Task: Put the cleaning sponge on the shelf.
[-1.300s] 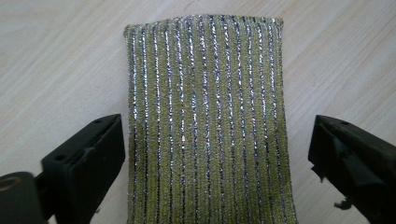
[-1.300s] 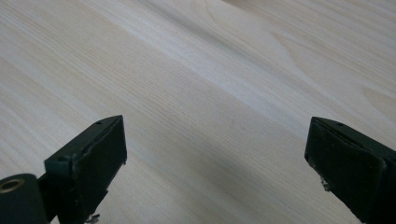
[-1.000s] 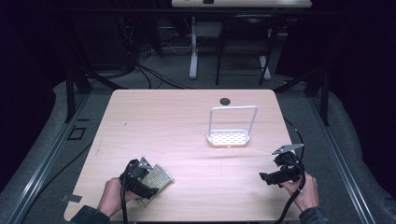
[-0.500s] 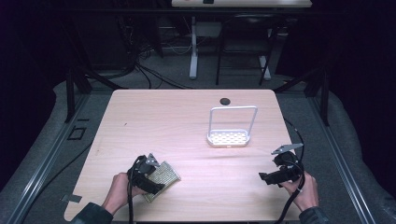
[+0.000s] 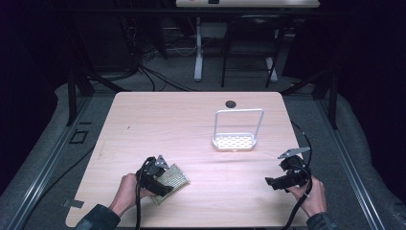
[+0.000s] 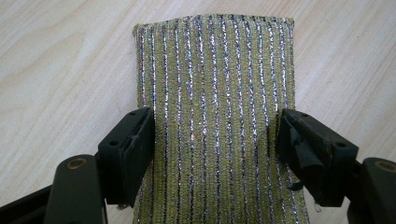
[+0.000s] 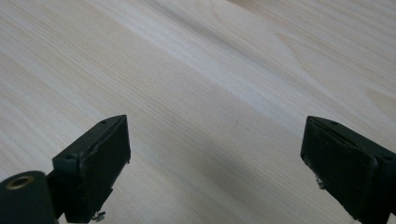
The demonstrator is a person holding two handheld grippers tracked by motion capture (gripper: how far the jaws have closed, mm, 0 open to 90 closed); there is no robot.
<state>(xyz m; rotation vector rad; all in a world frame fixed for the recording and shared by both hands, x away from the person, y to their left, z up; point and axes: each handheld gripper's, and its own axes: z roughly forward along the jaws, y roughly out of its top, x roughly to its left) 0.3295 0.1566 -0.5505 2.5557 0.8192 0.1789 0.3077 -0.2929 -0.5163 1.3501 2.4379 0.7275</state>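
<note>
**user1:** Yellow-green ribbed knit scouring pad with silver glitter threads (image 6: 215,116) lay flat on the pale wood-grain table (image 5: 158,124), near the front-left edge. The left gripper (image 6: 215,144) sat right over it, jaws on either long side, hugging the edges, so I'd call it clamped on the pad, or very nearly.

**user2:** Which way did it run?

**user1:** Long axis went straight out from the left gripper, ribs running the same way, so the jaws squeezed across its width. In the high view it pointed roughly toward the white perforated tray with the tall wire hoop handle (image 5: 238,141), which stood well apart, up and to the right.

**user2:** And the right gripper (image 5: 287,179)?

**user1:** Jaws spread wide over bare wood, holding nothing, far from the pad. The left was clearly the nearer one.
</note>
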